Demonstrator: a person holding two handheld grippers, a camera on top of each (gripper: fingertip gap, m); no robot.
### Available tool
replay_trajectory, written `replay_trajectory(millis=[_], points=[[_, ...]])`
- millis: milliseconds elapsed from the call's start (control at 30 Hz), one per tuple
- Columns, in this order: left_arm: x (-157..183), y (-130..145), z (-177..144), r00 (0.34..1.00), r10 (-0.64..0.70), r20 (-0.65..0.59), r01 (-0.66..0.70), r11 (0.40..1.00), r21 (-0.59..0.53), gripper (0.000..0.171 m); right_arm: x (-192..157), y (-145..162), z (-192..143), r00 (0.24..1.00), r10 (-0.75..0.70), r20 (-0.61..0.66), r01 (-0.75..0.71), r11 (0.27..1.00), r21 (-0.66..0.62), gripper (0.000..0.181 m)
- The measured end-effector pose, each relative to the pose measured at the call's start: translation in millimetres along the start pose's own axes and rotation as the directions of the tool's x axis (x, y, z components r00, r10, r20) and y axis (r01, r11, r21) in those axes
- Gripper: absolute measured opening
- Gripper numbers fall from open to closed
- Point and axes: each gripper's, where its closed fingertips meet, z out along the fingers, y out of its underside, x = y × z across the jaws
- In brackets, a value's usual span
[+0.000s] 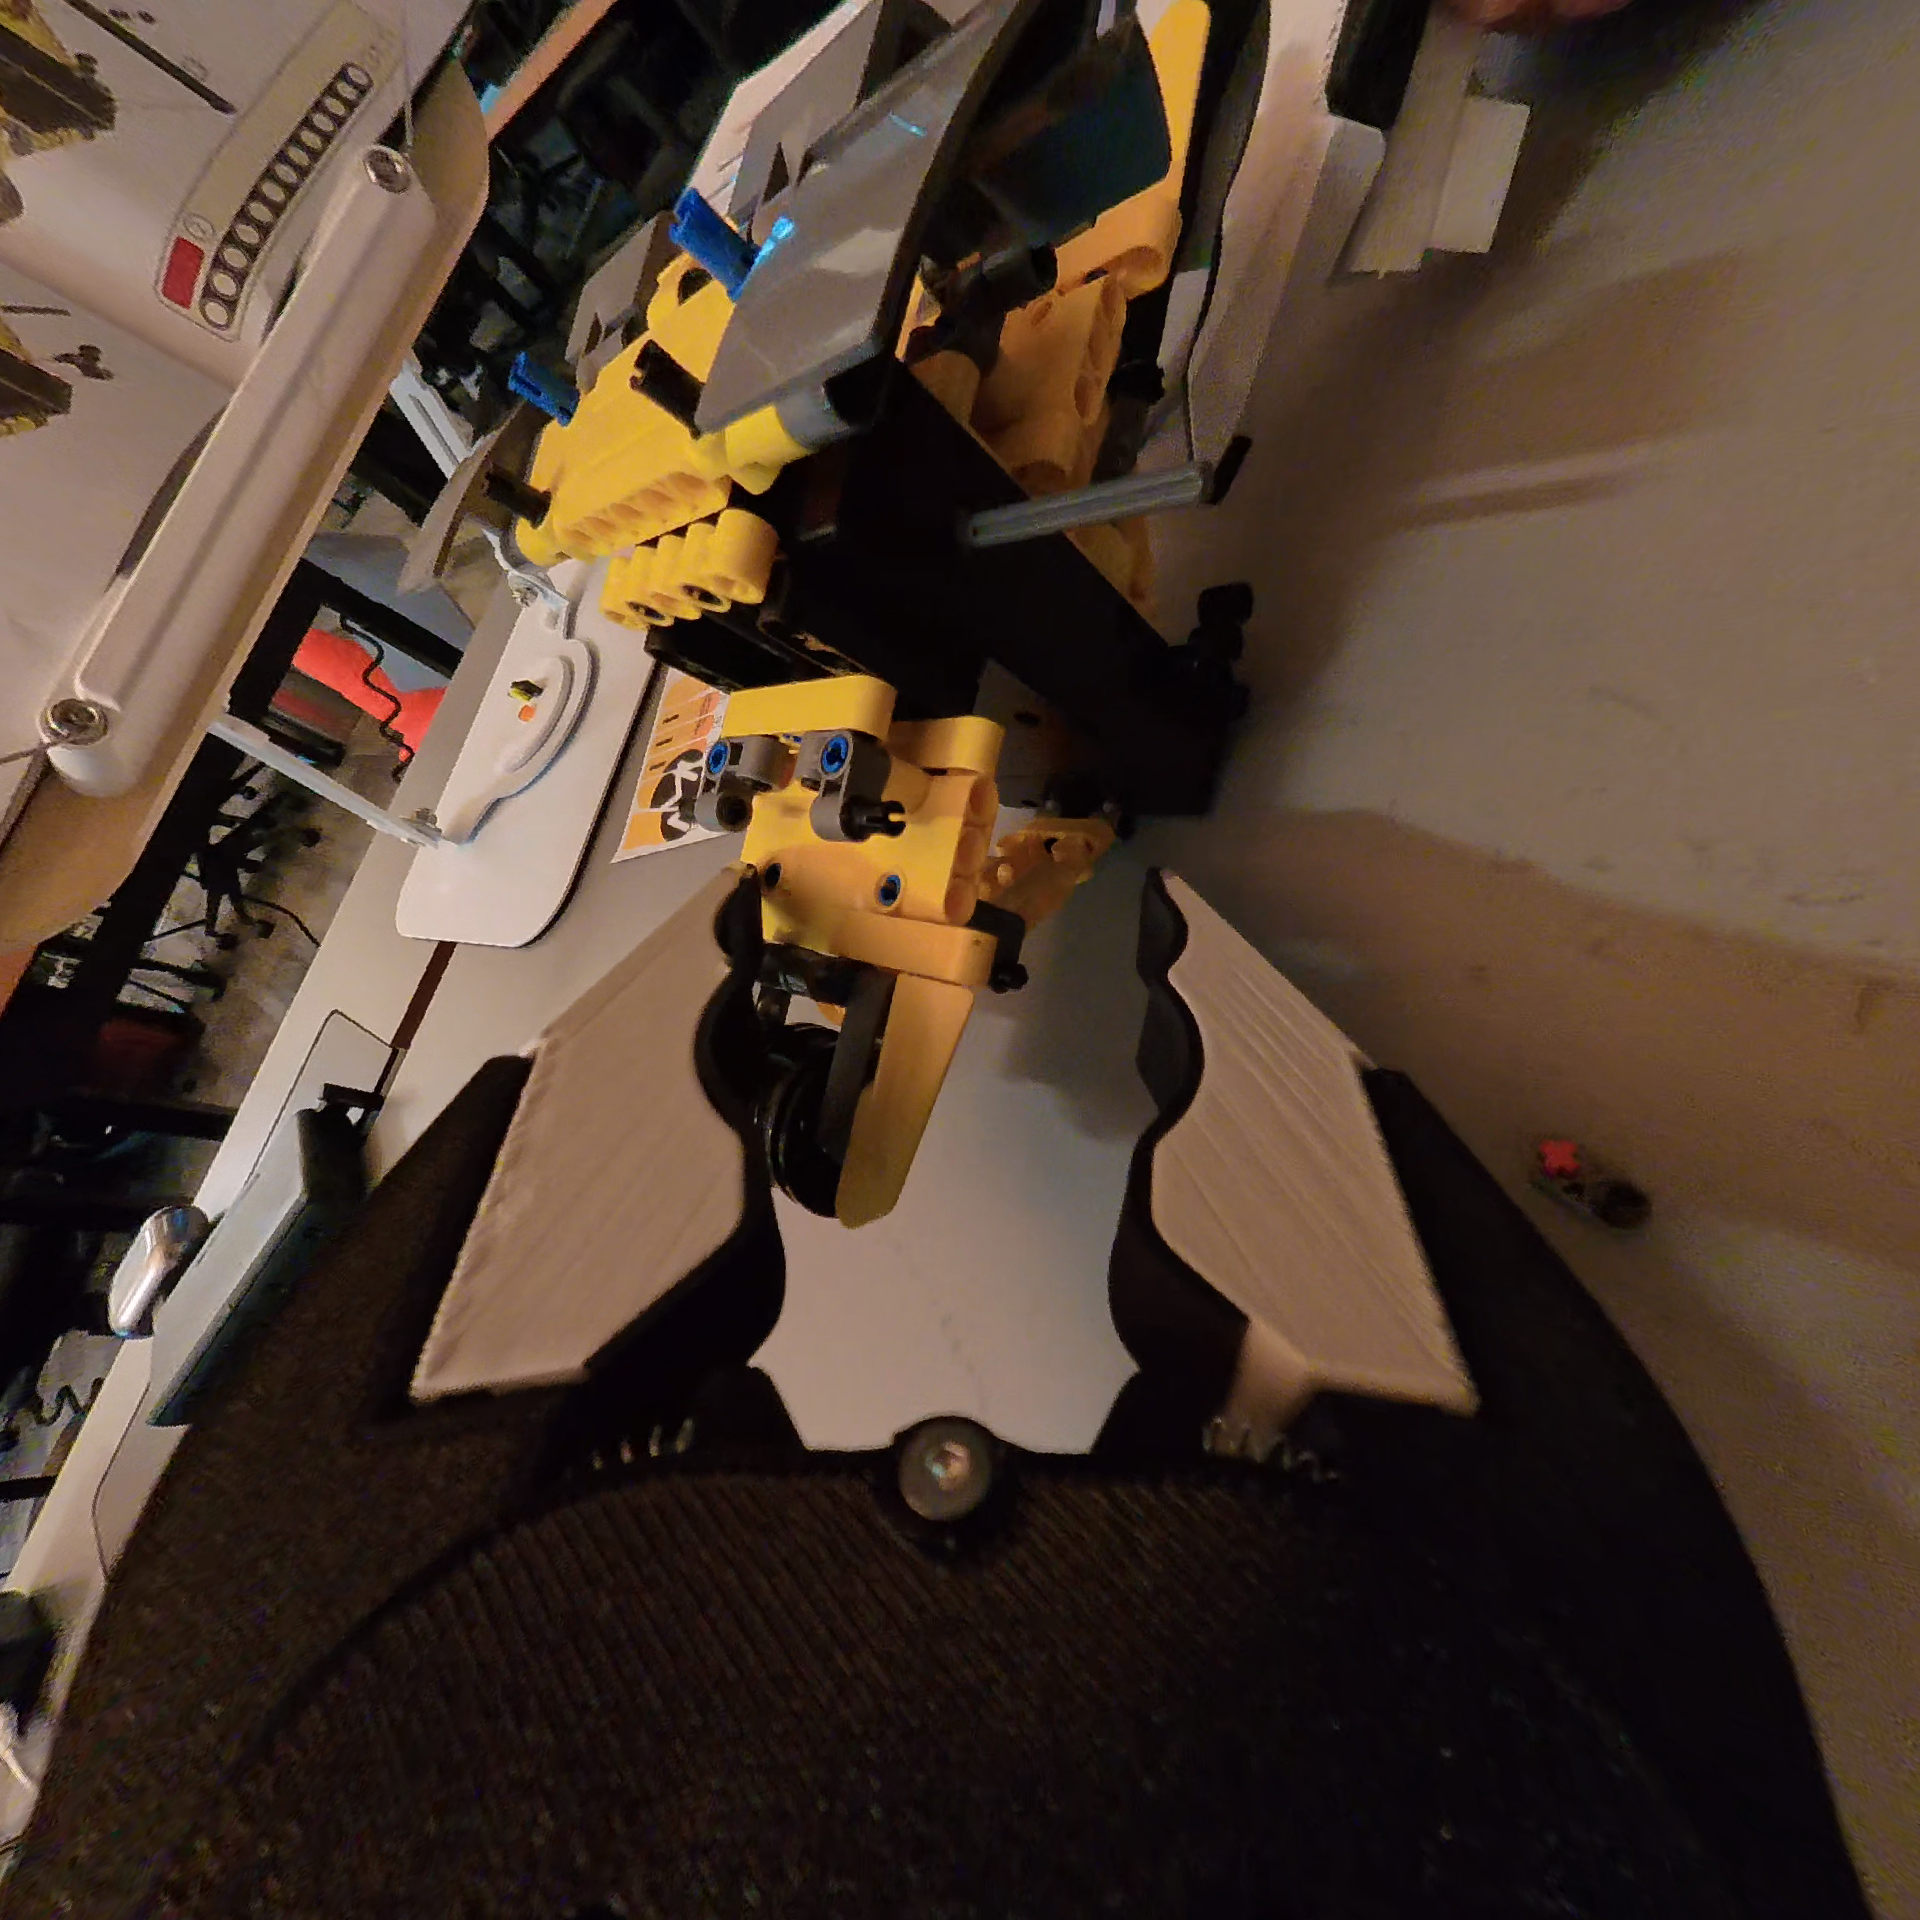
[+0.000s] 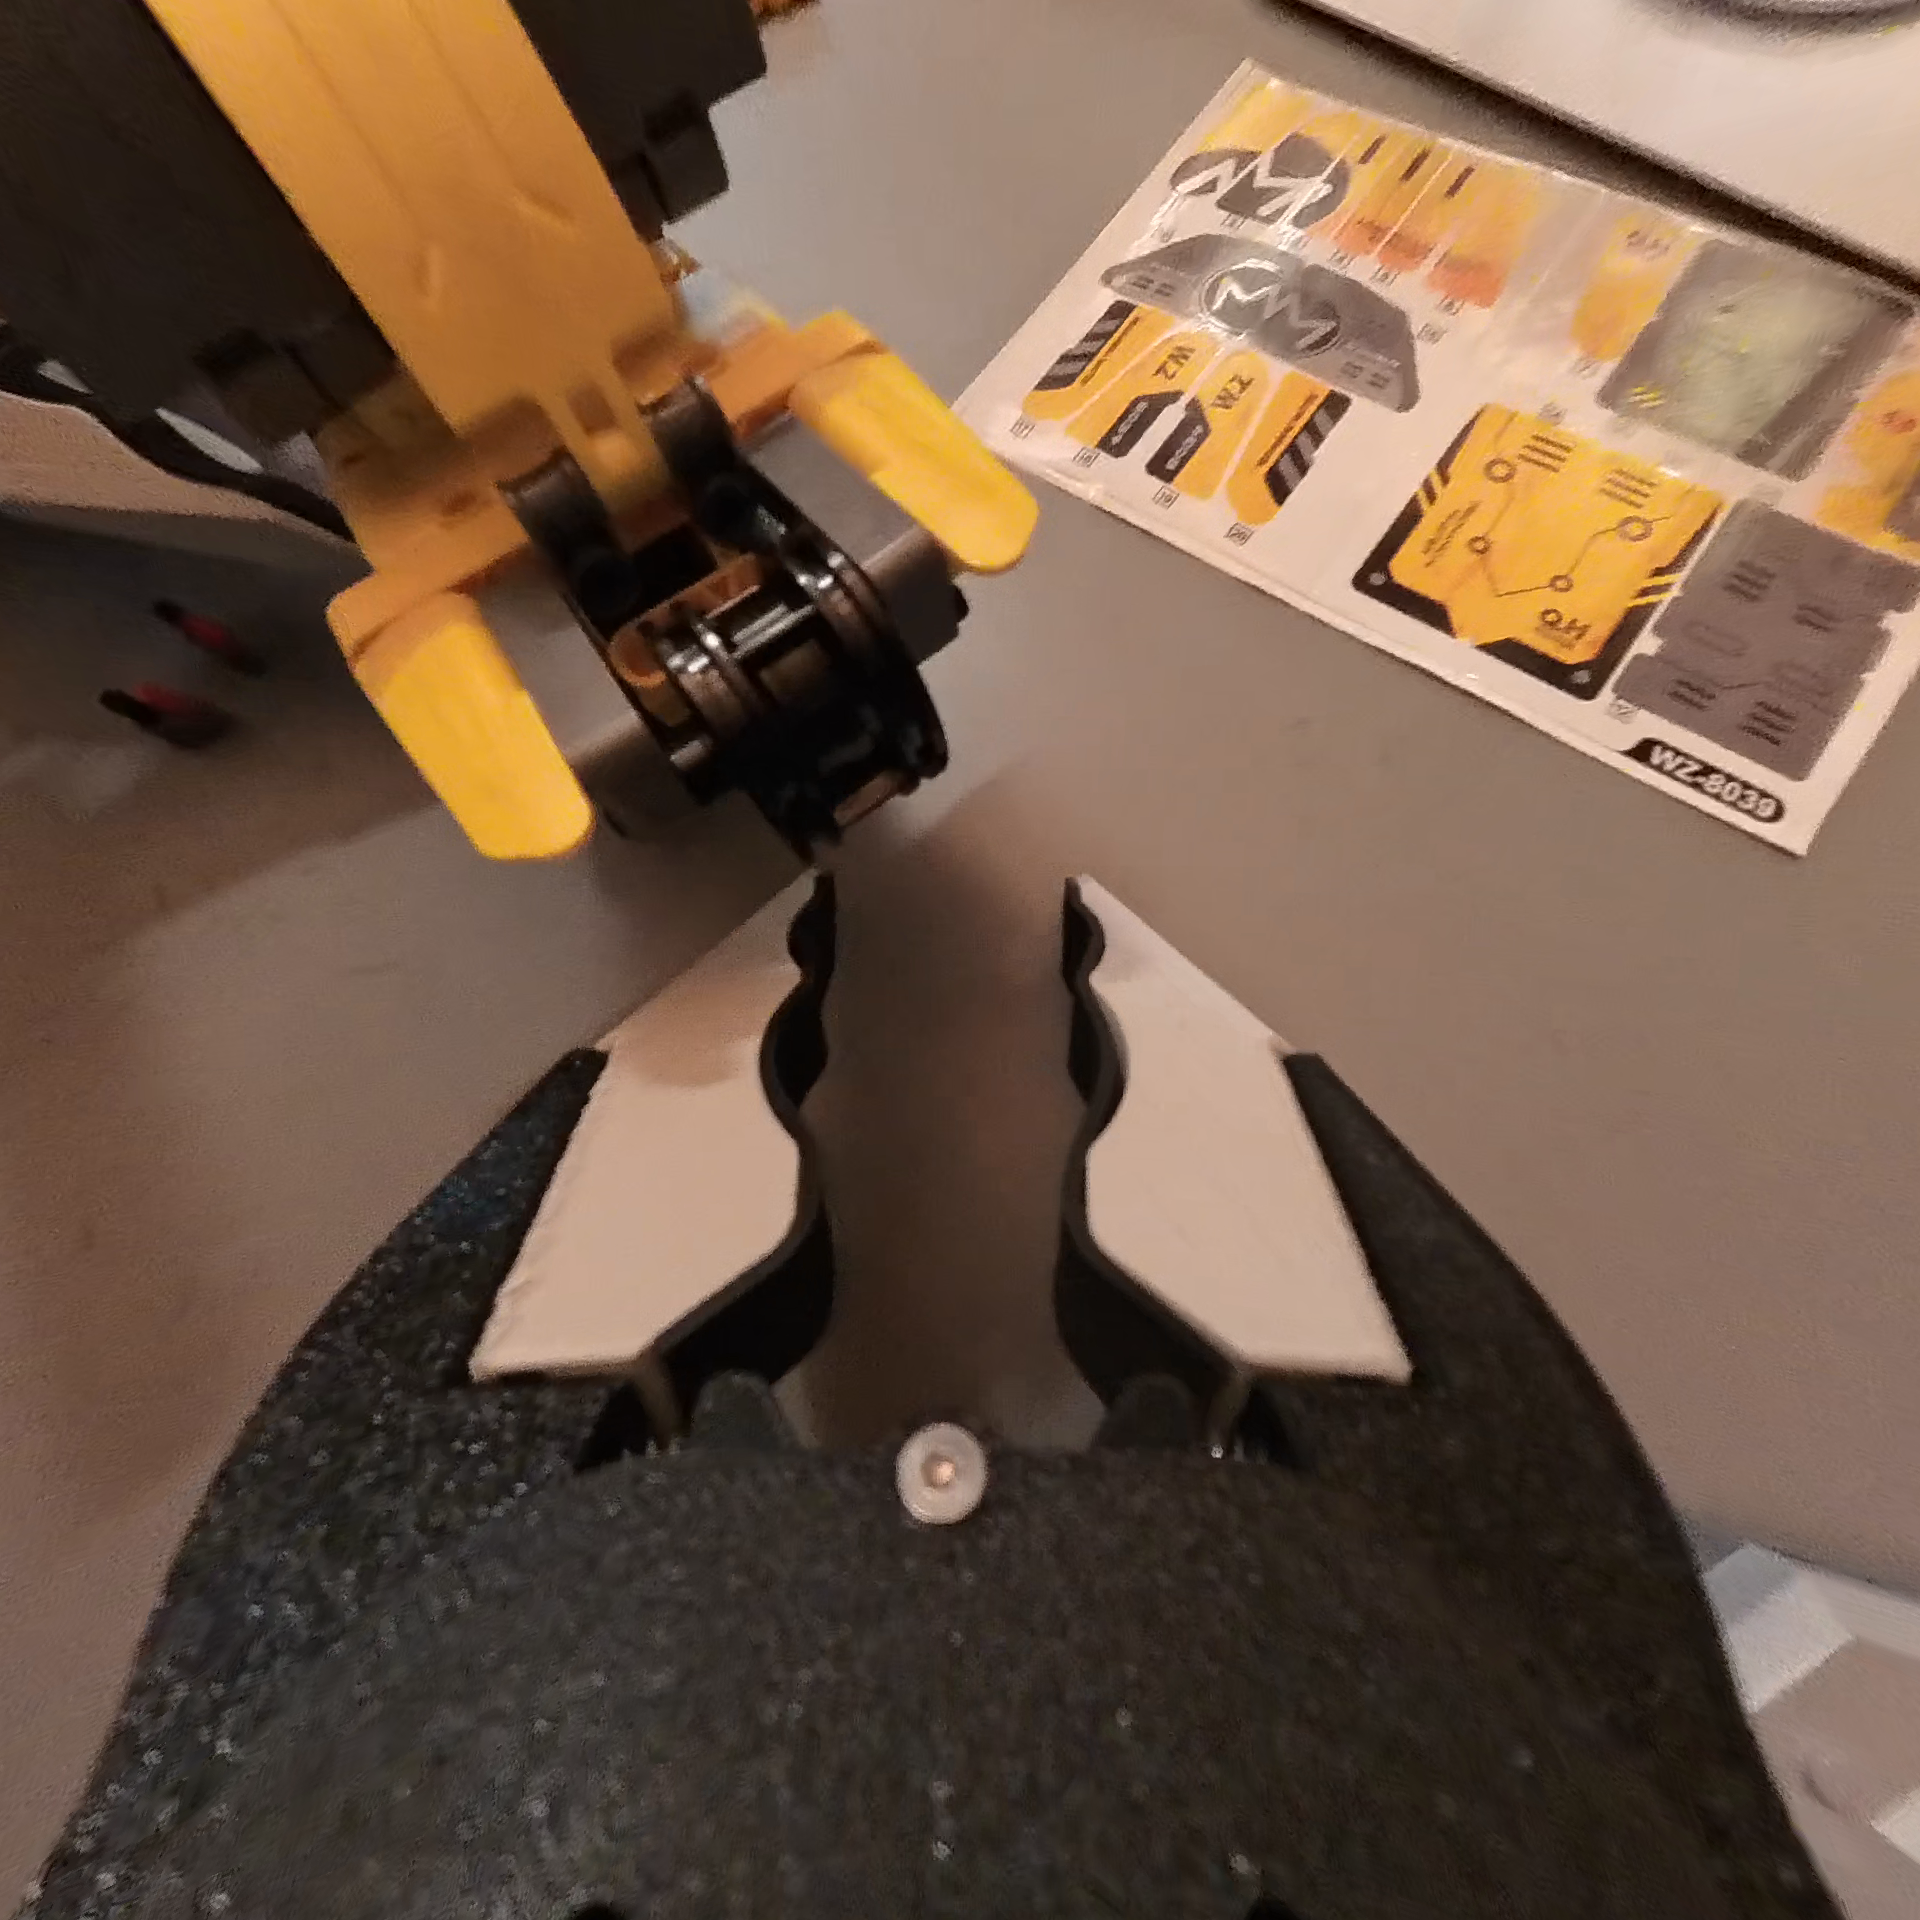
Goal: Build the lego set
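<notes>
While the yellow-and-black plastic brick-built model (image 1: 883, 582) lies lengthwise away from the left gripper (image 1: 940, 904), both claws stand released, the right gripper (image 2: 948, 904) just short of its black end.

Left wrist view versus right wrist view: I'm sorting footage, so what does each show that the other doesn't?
Only the left wrist view shows the left gripper open around the model's yellow end, a blue pin and an instruction booklet. Only the right wrist view shows the right gripper, open and empty. Both show the yellow and black brick model, the sticker sheet and the grey table.
</notes>
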Motion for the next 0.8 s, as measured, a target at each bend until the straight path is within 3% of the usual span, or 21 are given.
replay_trajectory(millis=[233,500,667,800], points=[[-12.5,-14.6,-12.7,0.996,-0.091,0.008,0.09,0.99,0.111,0.067,9.8,-9.6,-7.0,0.996,0.093,-0.006,-0.093,0.993,0.071,0.05],[-9.0,-7.9,-8.3,0.989,-0.14,-0.039,0.143,0.985,0.097,0.069,11.9,-10.6,-9.4,0.991,0.13,-0.012,-0.128,0.989,0.079,0.056],[-9.3,-6.9,-7.9,0.989,-0.143,-0.038,0.146,0.985,0.092,0.067,-4.4,-19.0,-14.7,0.952,0.252,0.172,-0.272,0.956,0.109,0.052],[-9.2,-4.9,-6.2,0.981,-0.186,-0.06,0.191,0.977,0.098,0.066,-4.5,-18.7,-12.9,0.944,0.267,0.195,-0.291,0.95,0.108,0.053]])
